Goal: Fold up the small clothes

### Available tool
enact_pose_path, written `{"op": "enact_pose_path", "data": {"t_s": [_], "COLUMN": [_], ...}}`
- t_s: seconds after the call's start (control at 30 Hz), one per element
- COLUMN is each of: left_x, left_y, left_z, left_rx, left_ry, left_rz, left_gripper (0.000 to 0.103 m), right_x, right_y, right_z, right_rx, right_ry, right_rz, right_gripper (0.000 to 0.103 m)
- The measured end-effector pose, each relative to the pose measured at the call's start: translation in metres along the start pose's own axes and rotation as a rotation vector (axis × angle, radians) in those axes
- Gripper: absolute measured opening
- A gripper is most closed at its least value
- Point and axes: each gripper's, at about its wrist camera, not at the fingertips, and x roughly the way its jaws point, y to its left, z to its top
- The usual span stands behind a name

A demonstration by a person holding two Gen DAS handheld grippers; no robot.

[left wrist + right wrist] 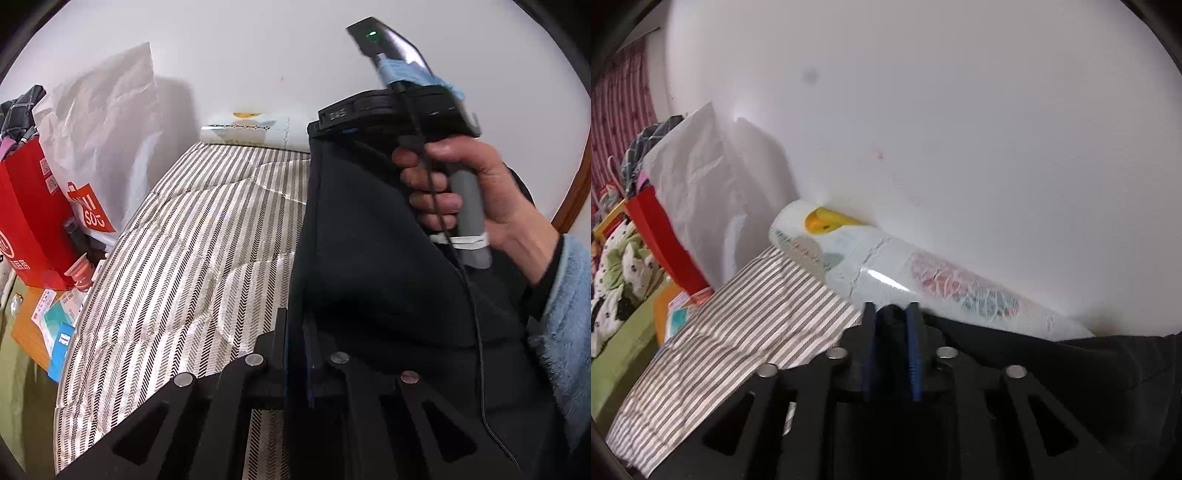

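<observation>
A dark navy garment (369, 258) hangs in the air above the striped bed cover (192, 240). My left gripper (295, 332) is shut on its lower edge. My right gripper (369, 122), held by a hand, shows in the left wrist view and pinches the garment's upper edge. In the right wrist view my right gripper (891, 317) is shut on a bunch of the dark garment (1089, 354), which spreads to the right below the wall.
A plastic-wrapped package (886, 258) lies along the white wall at the bed's far end. A white paper bag (103, 122) and a red bag (29, 214) stand at the left. Small boxes (55, 325) lie on a side table. Crumpled clothes (620, 280) lie far left.
</observation>
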Motion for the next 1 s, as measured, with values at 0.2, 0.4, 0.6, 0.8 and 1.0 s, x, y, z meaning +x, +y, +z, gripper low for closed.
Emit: {"op": "enact_pose_path", "data": {"t_s": [0.2, 0.4, 0.6, 0.8, 1.0], "left_x": [-0.002, -0.009, -0.031, -0.068, -0.086], "left_y": [0.007, 0.007, -0.006, -0.031, -0.048], "left_z": [0.001, -0.001, 0.000, -0.011, -0.042], "left_rx": [-0.023, -0.047, -0.027, 0.027, 0.064], "left_ry": [0.000, 0.004, -0.020, -0.010, 0.043], "left_rz": [0.025, -0.028, -0.037, -0.096, -0.090], "left_gripper": [0.033, 0.051, 0.055, 0.065, 0.066], "right_x": [-0.067, -0.178, -0.319, -0.451, -0.501], "right_y": [-0.012, -0.049, -0.112, -0.158, -0.190], "right_z": [-0.025, -0.113, -0.246, -0.395, -0.511], "right_rx": [0.044, 0.136, 0.339, 0.529, 0.684], "right_ry": [-0.002, -0.001, -0.012, 0.022, 0.112], "right_rz": [-0.066, -0.219, -0.493, -0.780, -0.846], "right_gripper": [0.043, 0.051, 0.061, 0.074, 0.074]}}
